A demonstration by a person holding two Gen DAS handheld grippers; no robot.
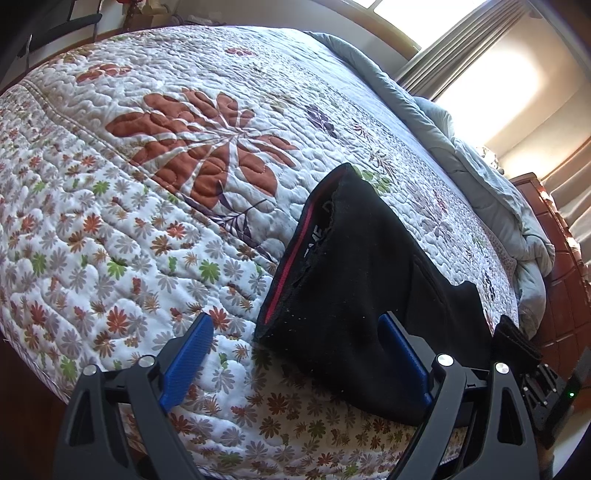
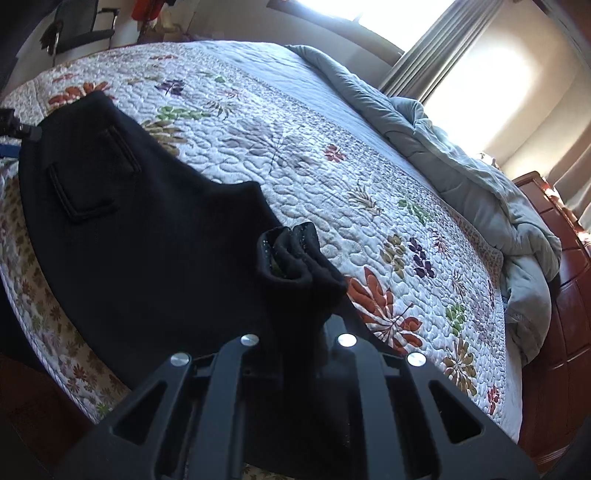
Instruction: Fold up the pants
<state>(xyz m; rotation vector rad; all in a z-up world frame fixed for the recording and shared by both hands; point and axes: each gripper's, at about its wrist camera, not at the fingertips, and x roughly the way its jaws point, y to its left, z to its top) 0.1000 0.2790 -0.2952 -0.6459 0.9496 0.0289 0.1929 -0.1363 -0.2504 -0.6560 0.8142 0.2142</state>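
Note:
Black pants point(image 1: 362, 266) lie on the floral quilt point(image 1: 147, 206) near the bed's front edge. Their waistband, with a red stripe point(image 1: 295, 258), faces left. My left gripper point(image 1: 295, 321) is open over the waistband corner: the left blue pad point(image 1: 188, 362) is above the quilt and the right pad point(image 1: 402, 354) is over the black cloth. In the right wrist view, my right gripper point(image 2: 299, 332) is shut on a bunched fold of the pants' leg ends point(image 2: 291, 258), held a little above the quilt. Cloth hides its fingertips. The back pocket point(image 2: 92, 177) faces up.
A crumpled grey-blue duvet point(image 2: 480, 192) lies along the bed's far right side. A red-brown wooden bed frame point(image 2: 569, 332) stands beyond it. Curtains and a bright window point(image 1: 480, 66) fill the back wall, and a black chair point(image 2: 85, 33) stands at the far left.

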